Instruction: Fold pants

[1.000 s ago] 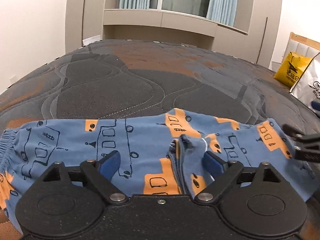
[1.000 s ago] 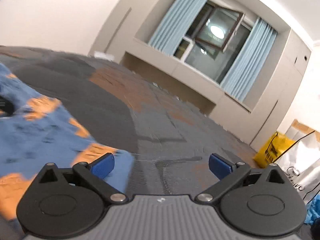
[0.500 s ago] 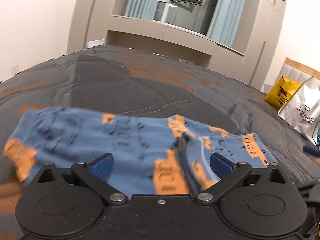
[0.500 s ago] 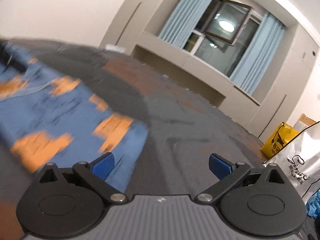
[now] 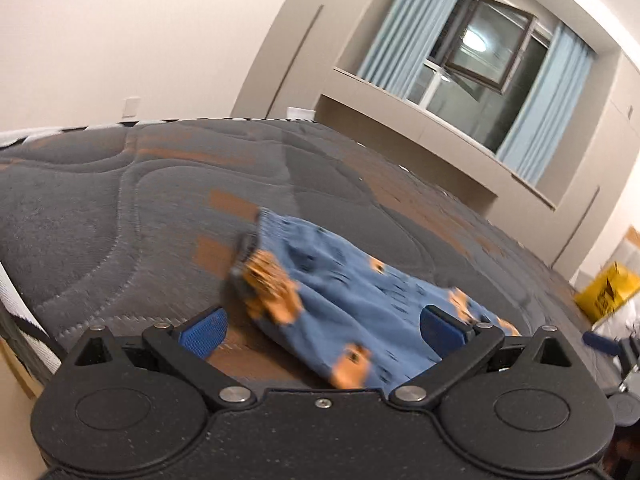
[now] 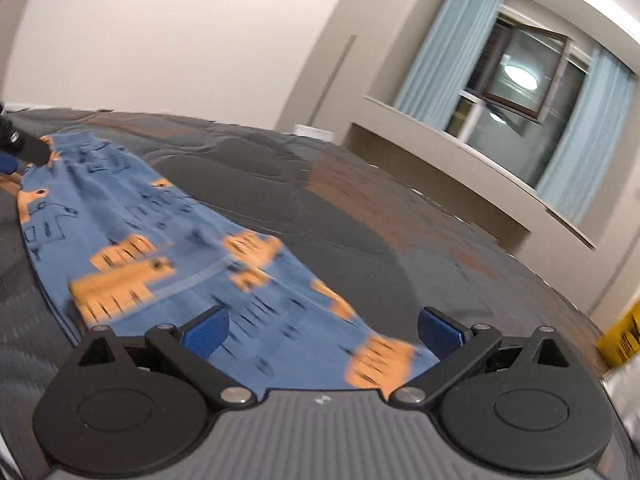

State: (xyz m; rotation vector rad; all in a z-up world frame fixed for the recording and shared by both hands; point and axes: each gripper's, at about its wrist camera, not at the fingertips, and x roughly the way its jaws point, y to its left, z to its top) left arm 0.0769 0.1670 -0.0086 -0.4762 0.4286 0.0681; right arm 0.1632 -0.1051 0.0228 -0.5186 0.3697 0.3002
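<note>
Blue pants with orange prints (image 5: 344,300) lie flat on the dark quilted bed (image 5: 120,208), blurred by motion. In the left wrist view my left gripper (image 5: 322,330) is open and empty above the pants' near edge. The right gripper's blue tip (image 5: 600,342) shows at the far right. In the right wrist view the pants (image 6: 168,248) stretch from the far left to under my right gripper (image 6: 320,330), which is open and empty over their near end. The left gripper's black tip (image 6: 28,148) touches the pants' far end.
A yellow bag (image 5: 608,290) and white bags stand at the bed's right side. A window ledge with blue curtains (image 6: 440,52) runs behind the bed. The bed's left edge (image 5: 16,312) is close to my left gripper.
Both grippers have swung and tilted; the views now lean. The left gripper has shifted toward the pants' left end. The right gripper has moved over the pants' right end.
</note>
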